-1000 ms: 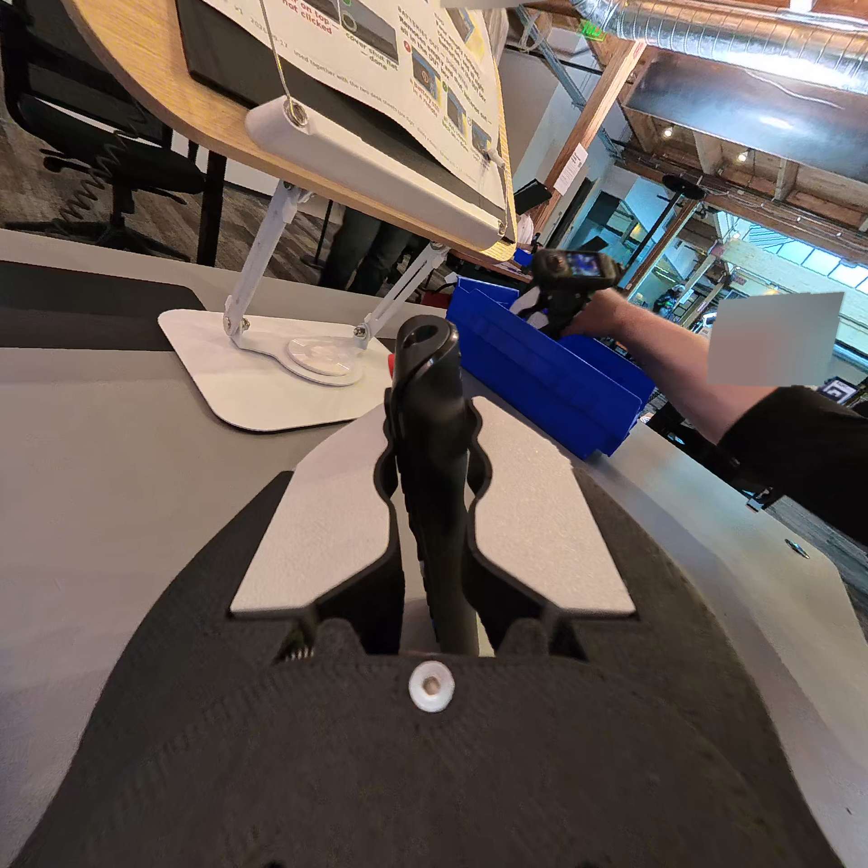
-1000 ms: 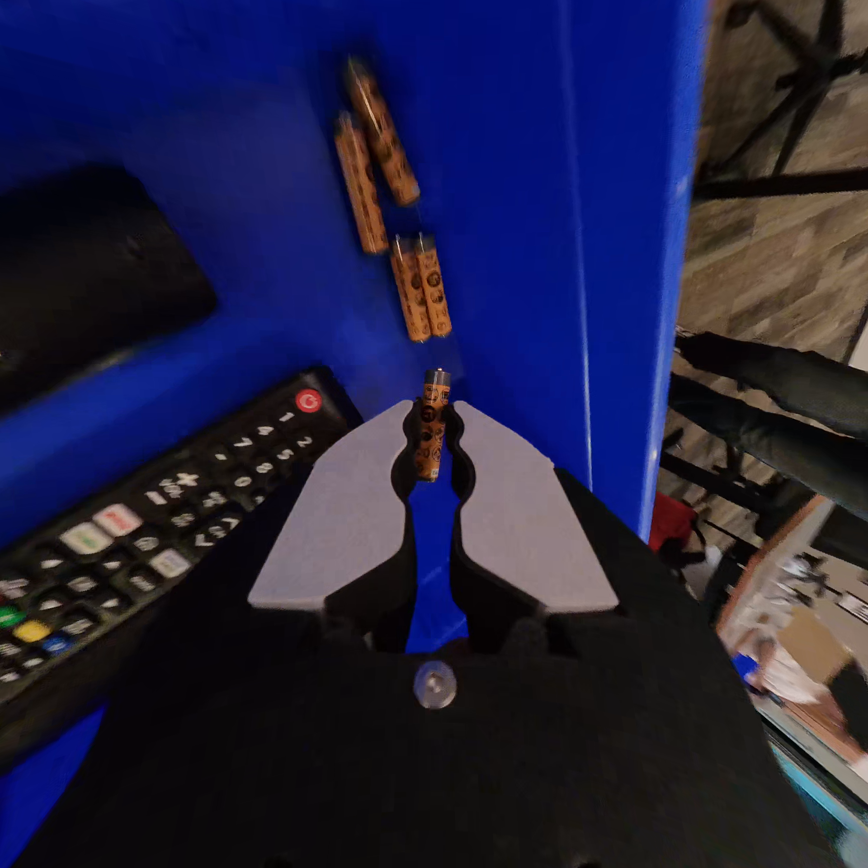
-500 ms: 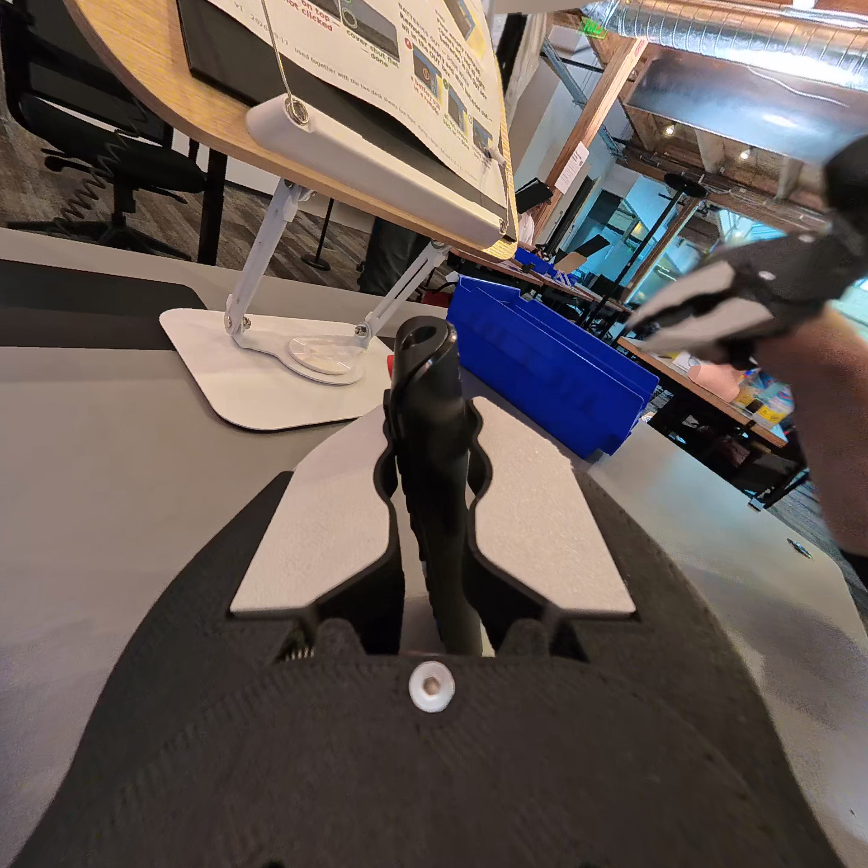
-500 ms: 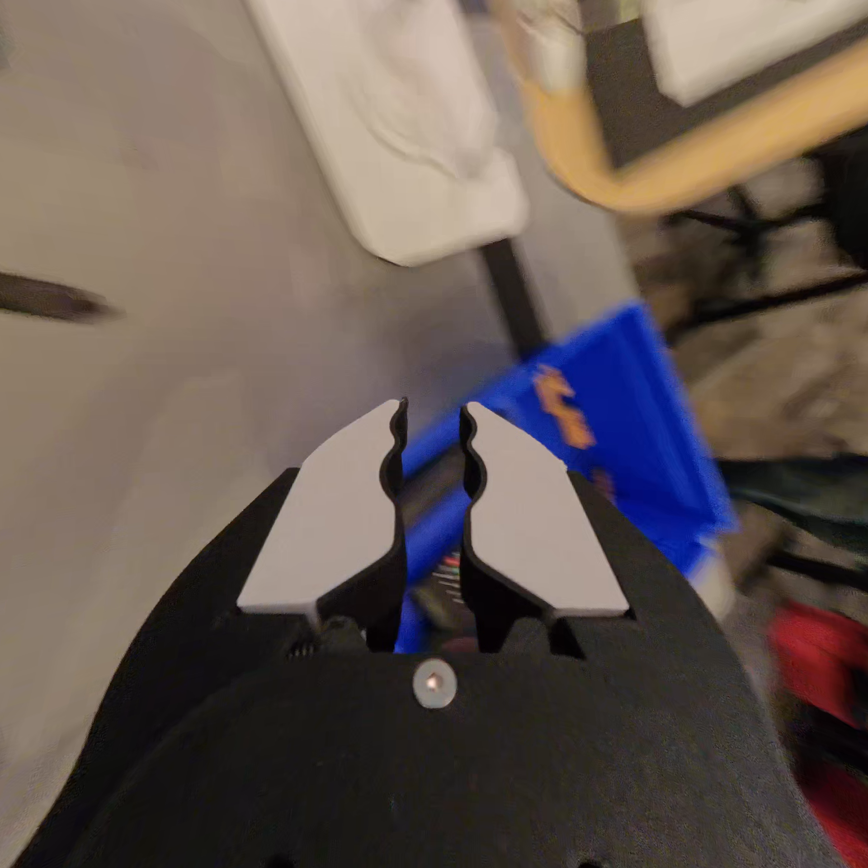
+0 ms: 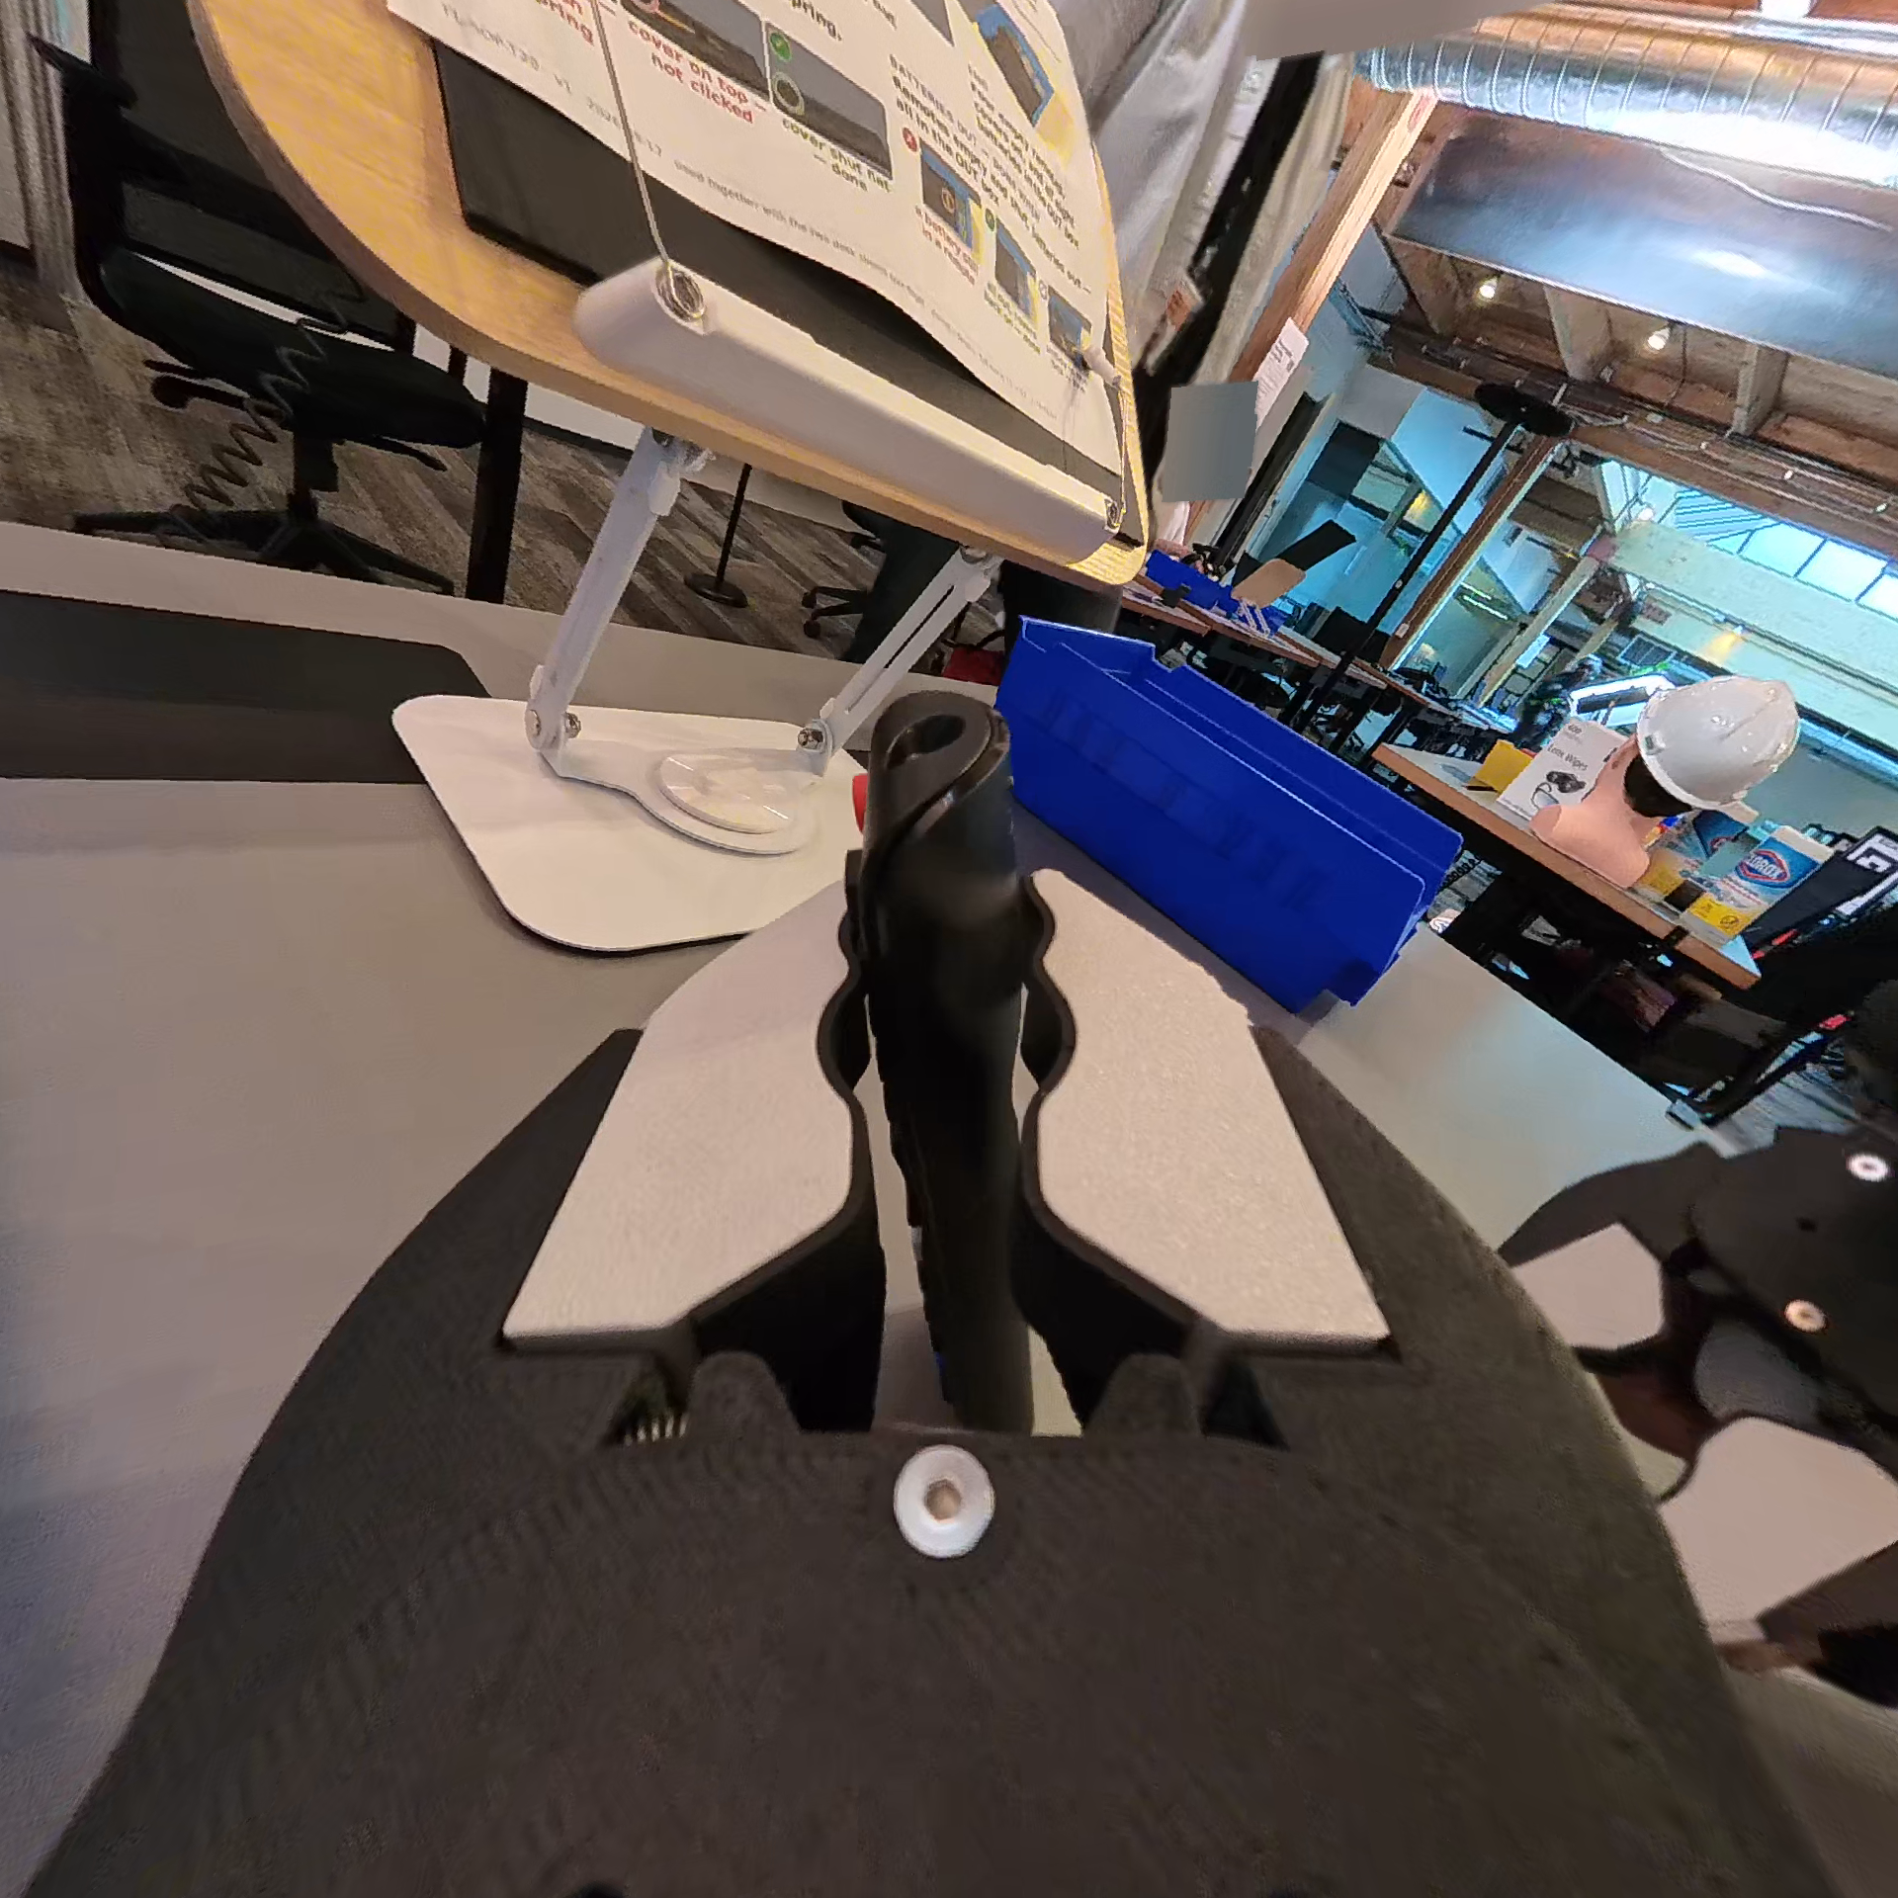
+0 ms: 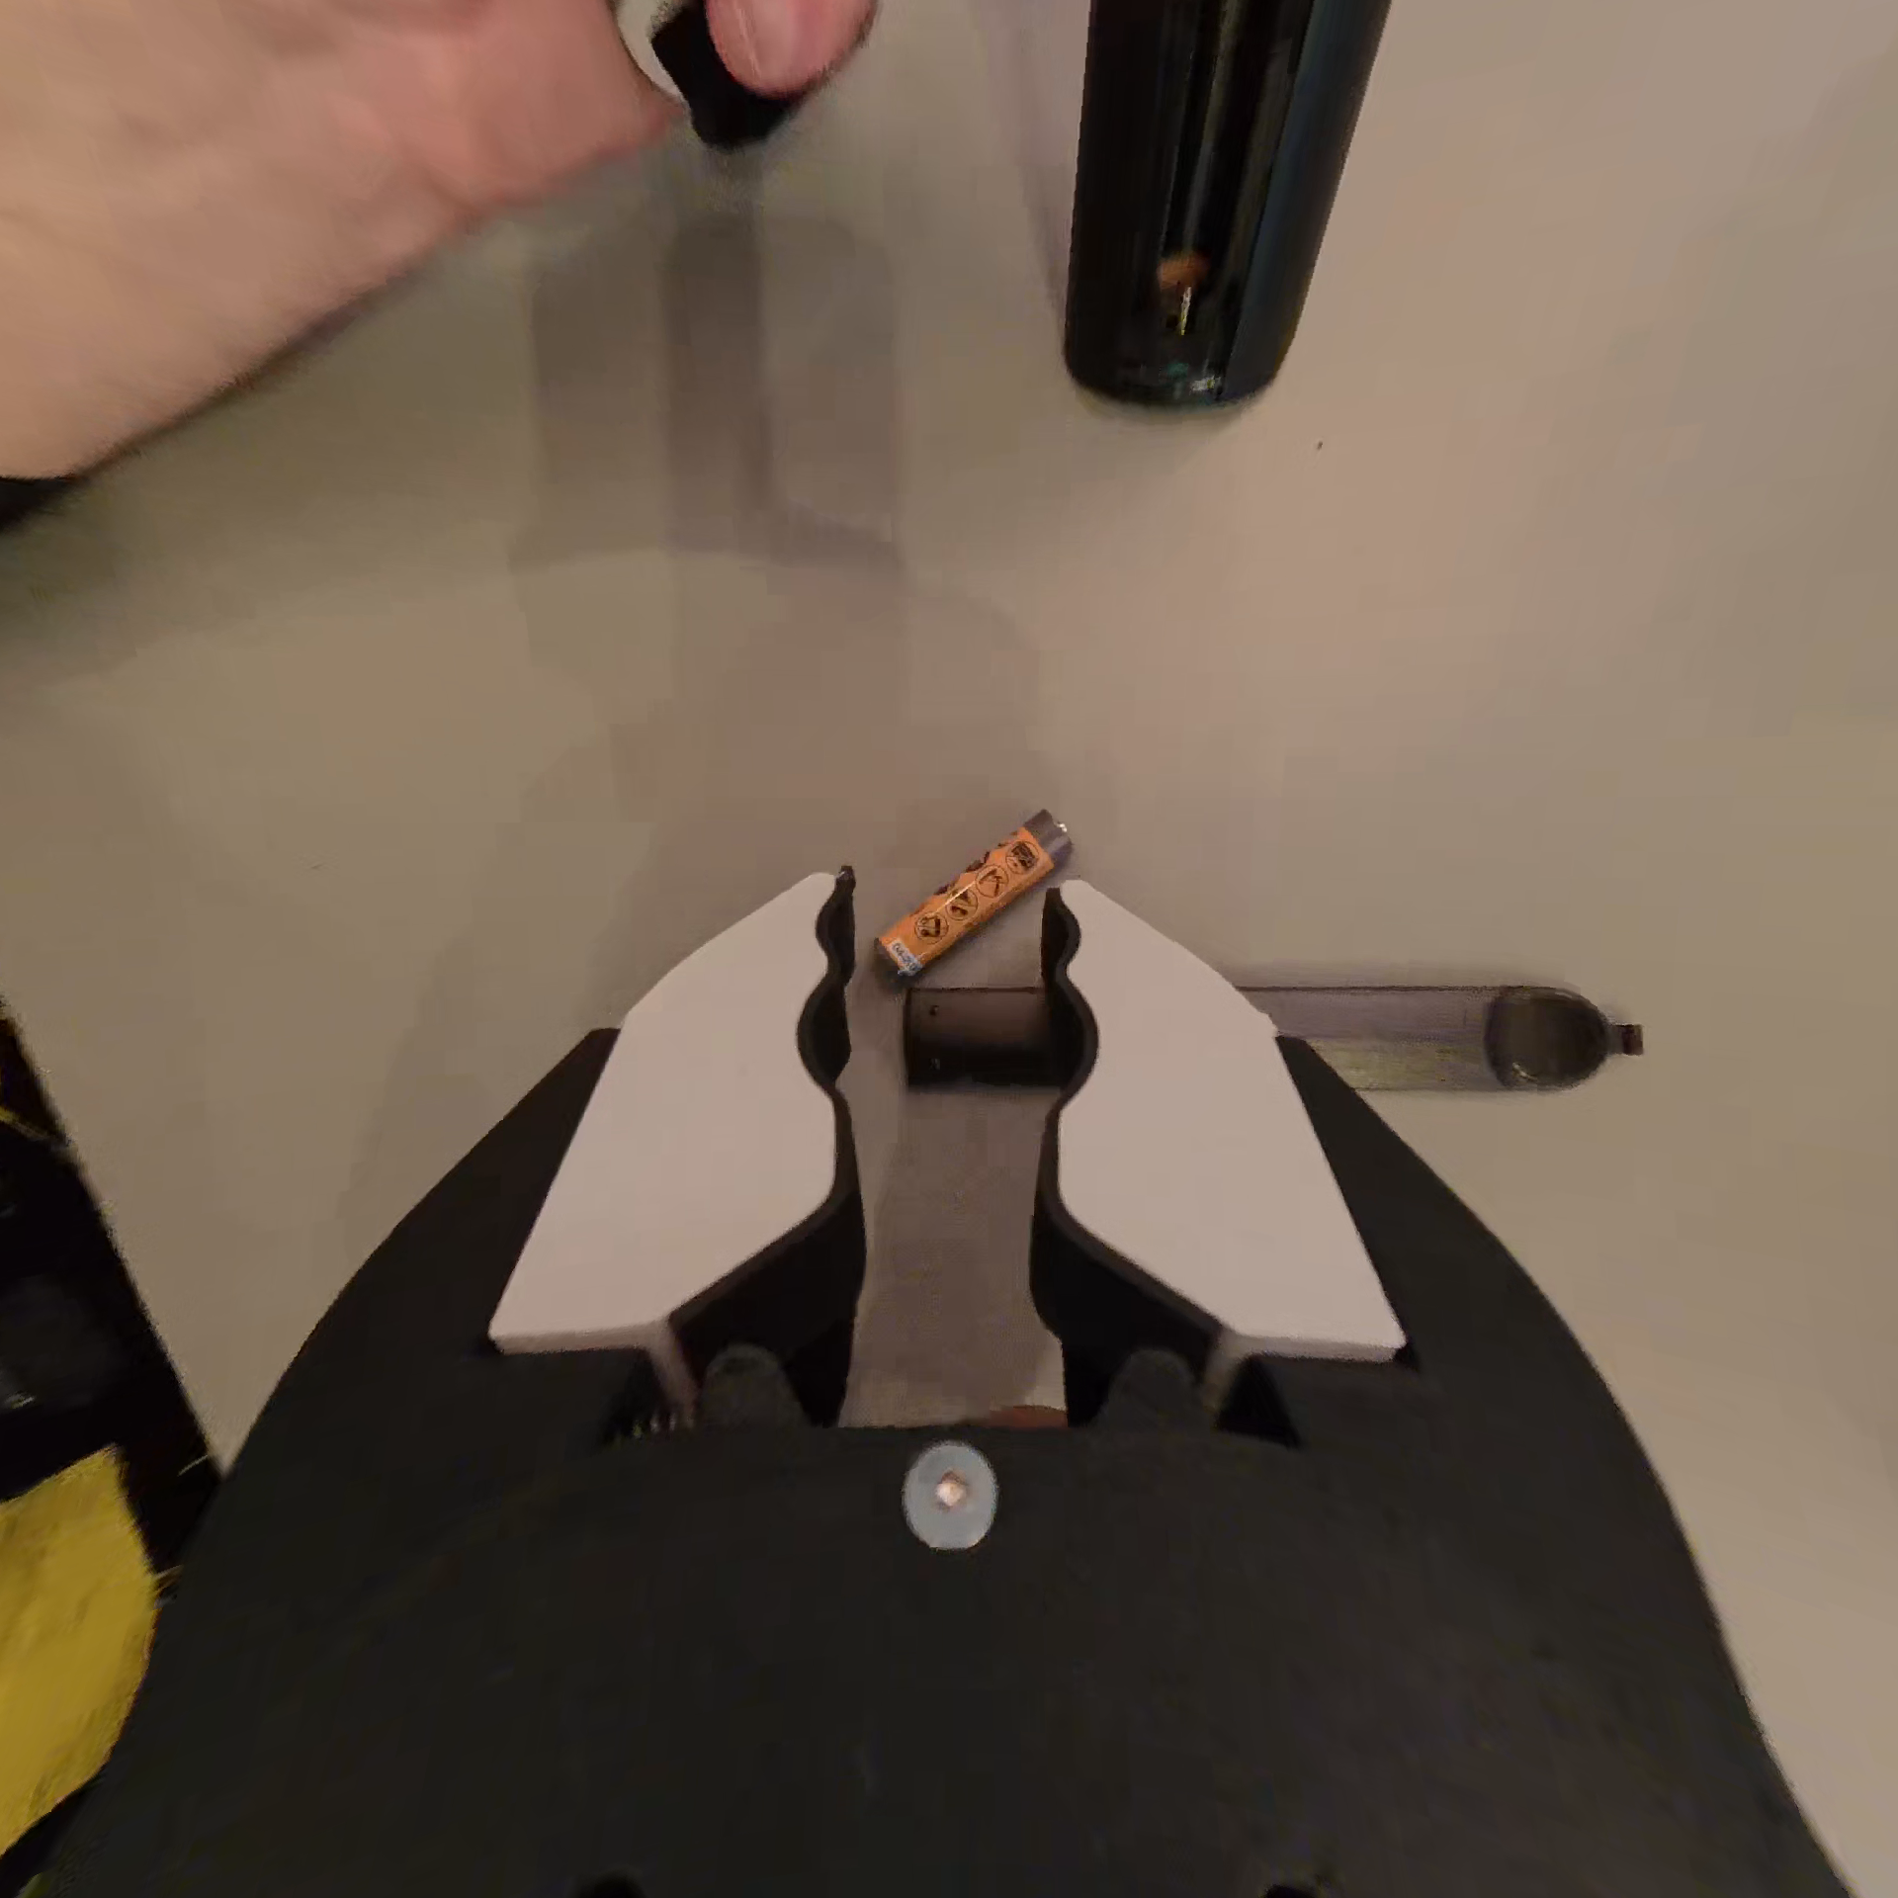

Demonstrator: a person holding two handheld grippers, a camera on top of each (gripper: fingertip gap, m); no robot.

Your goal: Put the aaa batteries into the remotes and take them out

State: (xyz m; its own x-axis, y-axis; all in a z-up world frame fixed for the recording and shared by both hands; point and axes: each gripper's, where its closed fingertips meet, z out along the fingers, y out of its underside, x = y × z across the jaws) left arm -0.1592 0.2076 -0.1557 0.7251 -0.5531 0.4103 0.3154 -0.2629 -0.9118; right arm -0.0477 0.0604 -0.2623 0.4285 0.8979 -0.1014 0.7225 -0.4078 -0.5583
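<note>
Grey tabletop [image 6: 411, 719] bears an orange battery [image 6: 974, 901] before the parted right tool [image 6: 947, 929]; left tool [image 5: 940, 950] clamps a black remote [image 5: 940, 873].

Left wrist view: bright, daylight from windows [image 5: 1746, 575] at far right; strong wide-angle bending at edges; background soft. Right wrist view: dimmer, warm cast; hand [image 6: 308, 205] at top left motion-blurred; battery [image 6: 974, 901] sharp; soft shadows on table [image 6: 411, 719]; corners smeared.
</note>
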